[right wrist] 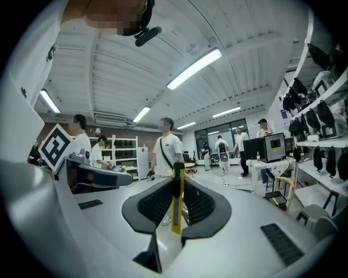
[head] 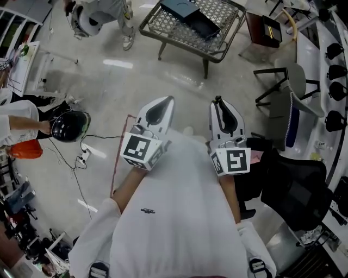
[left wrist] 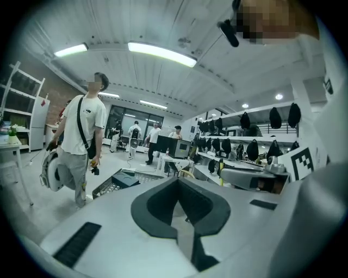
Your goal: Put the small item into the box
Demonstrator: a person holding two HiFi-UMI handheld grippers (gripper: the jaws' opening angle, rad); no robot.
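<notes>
A yellow utility knife (right wrist: pixel 175 209) with a black end stands upright between the pads of my right gripper (right wrist: pixel 176 182), which is shut on it. In the head view that right gripper (head: pixel 218 101) is held out in front of the person's white shirt, with the knife's dark end showing at its tip. Beside it, my left gripper (head: pixel 170 99) is held at the same height. In the left gripper view the left gripper (left wrist: pixel 178 180) has its jaws together with nothing between them. I cannot pick out which box the task means.
A metal mesh table (head: pixel 163 33) carrying dark flat boxes (head: pixel 191 16) stands ahead on the floor. A person (left wrist: pixel 81 141) with a helmet walks nearby. A black helmet (head: pixel 70 126) and cables lie at the left; office chairs (head: pixel 296 190) and benches crowd the right.
</notes>
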